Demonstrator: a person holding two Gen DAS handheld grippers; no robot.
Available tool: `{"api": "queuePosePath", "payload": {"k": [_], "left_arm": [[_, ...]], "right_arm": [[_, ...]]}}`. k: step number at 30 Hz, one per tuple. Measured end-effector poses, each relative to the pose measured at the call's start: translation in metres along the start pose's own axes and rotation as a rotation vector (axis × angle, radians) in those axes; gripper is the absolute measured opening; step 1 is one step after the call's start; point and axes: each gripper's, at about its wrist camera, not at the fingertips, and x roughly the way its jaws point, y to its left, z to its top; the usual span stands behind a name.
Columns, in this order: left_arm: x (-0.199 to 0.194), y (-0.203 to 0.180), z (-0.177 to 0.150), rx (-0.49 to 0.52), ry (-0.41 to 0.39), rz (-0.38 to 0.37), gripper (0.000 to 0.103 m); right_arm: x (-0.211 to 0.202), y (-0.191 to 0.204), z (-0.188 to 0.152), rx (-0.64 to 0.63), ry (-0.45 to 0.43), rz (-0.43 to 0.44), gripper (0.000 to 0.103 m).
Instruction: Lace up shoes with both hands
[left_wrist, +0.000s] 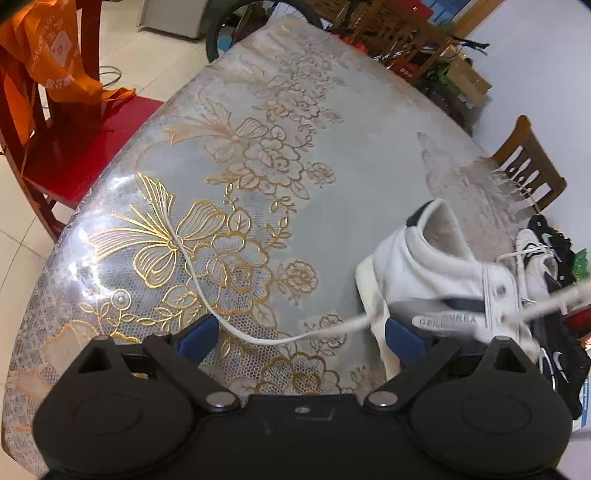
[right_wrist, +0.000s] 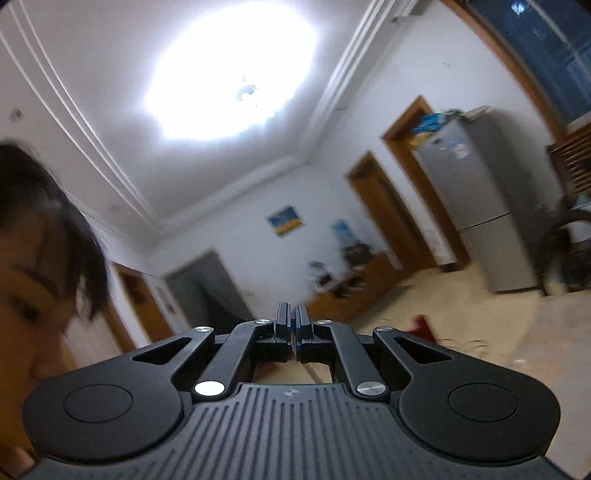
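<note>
A white high-top shoe (left_wrist: 424, 266) stands on the table (left_wrist: 351, 155) at the right of the left wrist view. Its white lace (left_wrist: 192, 269) lies in a loose curve across the cloth, passes between the blue pads (left_wrist: 195, 336) of my left gripper (left_wrist: 299, 336), then runs through the shoe's eyelets. From there a blurred, taut stretch of lace (left_wrist: 554, 299) rises toward the right edge. My left gripper is open and hovers over the table, its pads not pressing on the lace. My right gripper (right_wrist: 294, 321) is shut, pointing level into the room, and a thin pale strand (right_wrist: 313, 372) hangs below its fingers.
The table carries a clear cover with gold flowers. A red chair (left_wrist: 74, 155) with an orange bag (left_wrist: 48, 48) stands at the left, a wooden chair (left_wrist: 528, 166) at the right. More shoes (left_wrist: 535, 251) lie on the floor beyond. A person's head (right_wrist: 37, 206) is close at the right gripper's left.
</note>
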Motion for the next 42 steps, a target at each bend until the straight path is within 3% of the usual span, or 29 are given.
{"api": "queuePosePath", "payload": {"k": [6, 8, 9, 10, 12, 20, 26, 30, 33, 35, 38, 42], "left_arm": [[0.007, -0.011, 0.001, 0.022, 0.018, -0.004, 0.096], [0.009, -0.015, 0.001, 0.050, 0.024, 0.010, 0.096], [0.009, -0.016, 0.000, 0.053, 0.024, 0.013, 0.096], [0.008, -0.015, -0.001, 0.051, 0.024, 0.014, 0.096], [0.003, -0.008, -0.002, 0.024, 0.008, 0.016, 0.095], [-0.041, 0.039, 0.004, -0.135, -0.109, -0.002, 0.095], [-0.040, 0.045, 0.014, -0.004, -0.073, -0.035, 0.095], [-0.038, 0.042, 0.007, 0.128, -0.016, -0.083, 0.095], [-0.039, 0.041, 0.000, 0.224, 0.029, -0.128, 0.095], [-0.043, 0.041, -0.006, 0.281, 0.049, -0.134, 0.095], [-0.052, 0.046, -0.016, 0.326, 0.061, -0.156, 0.095], [-0.067, 0.055, -0.024, 0.369, 0.044, -0.157, 0.096]], "right_arm": [[-0.008, 0.002, -0.014, 0.084, 0.028, -0.014, 0.002], [0.002, 0.004, -0.023, 0.043, 0.097, -0.068, 0.006], [0.009, 0.003, -0.032, 0.015, 0.148, -0.124, 0.012], [0.017, 0.001, -0.042, -0.015, 0.205, -0.189, 0.032], [0.031, -0.006, -0.065, -0.061, 0.309, -0.311, 0.049], [0.057, -0.042, -0.162, -0.106, 0.528, -0.594, 0.049], [0.059, -0.024, -0.231, -0.103, 0.710, -0.659, 0.049], [0.058, -0.016, -0.253, 0.050, 0.652, -0.782, 0.049], [0.060, -0.006, -0.262, 0.107, 0.512, -0.924, 0.049], [0.059, 0.001, -0.272, 0.074, 0.423, -0.995, 0.047], [0.072, -0.012, -0.271, 0.110, 0.401, -1.001, 0.035], [0.084, -0.027, -0.283, 0.153, 0.403, -1.085, 0.026]]}}
